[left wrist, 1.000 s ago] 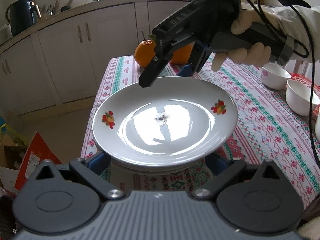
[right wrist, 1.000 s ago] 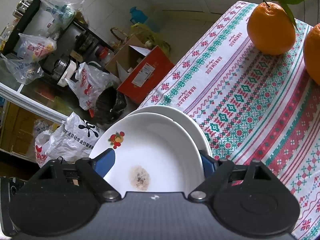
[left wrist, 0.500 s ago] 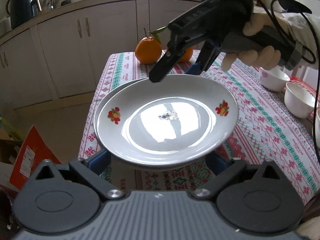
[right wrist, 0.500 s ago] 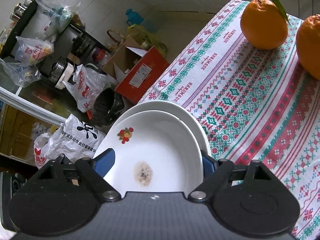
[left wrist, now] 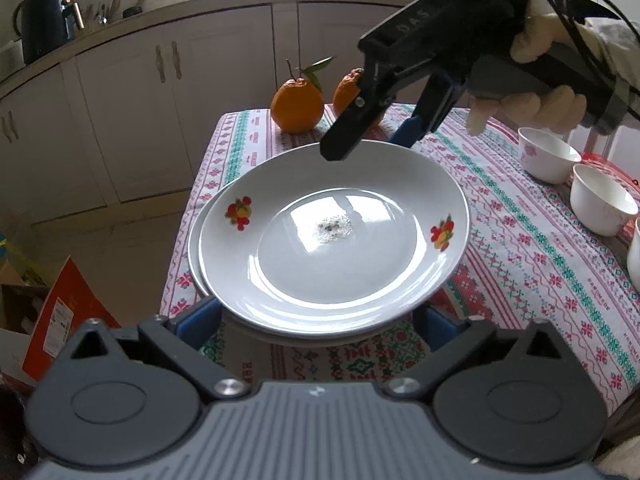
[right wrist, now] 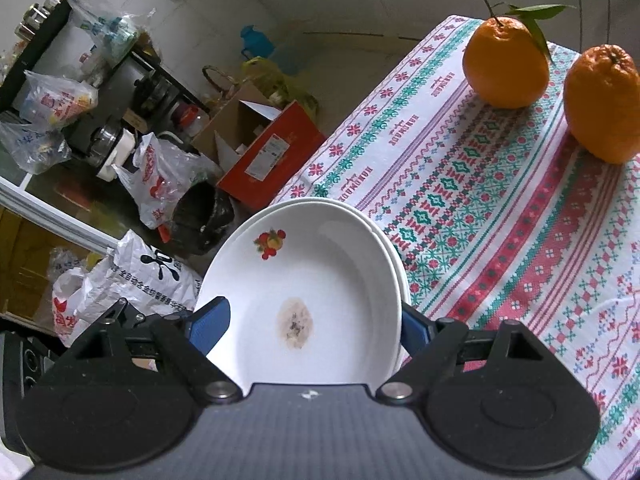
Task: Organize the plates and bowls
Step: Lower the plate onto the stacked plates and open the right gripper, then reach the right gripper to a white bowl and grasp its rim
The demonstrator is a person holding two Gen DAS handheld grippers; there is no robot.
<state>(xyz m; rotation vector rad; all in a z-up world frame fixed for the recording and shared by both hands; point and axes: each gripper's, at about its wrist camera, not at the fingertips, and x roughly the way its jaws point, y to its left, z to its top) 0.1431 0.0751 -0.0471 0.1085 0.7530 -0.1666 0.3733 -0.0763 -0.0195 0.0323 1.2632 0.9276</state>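
Observation:
A white plate (left wrist: 336, 236) with fruit motifs and a dirty spot lies on top of a second white plate (left wrist: 194, 256) at the table's near left corner. My left gripper (left wrist: 316, 322) is open, its blue pads on either side of the plates' near rim. My right gripper (left wrist: 370, 142) is open over the top plate's far rim, its fingers on either side of the rim. In the right wrist view the top plate (right wrist: 320, 300) sits between the open right gripper's (right wrist: 316, 324) blue pads, with the lower plate's rim (right wrist: 396, 264) showing beyond.
Two oranges (left wrist: 298, 106) (right wrist: 506, 66) stand at the table's far edge. Several white bowls (left wrist: 602, 202) stand at the right. The patterned tablecloth (left wrist: 520, 248) covers the table. Boxes and bags (right wrist: 264, 152) lie on the floor to the left.
The top plate has come down and shifted right over the lower plate, so the lower plate's left rim now shows. Both grippers moved with it.

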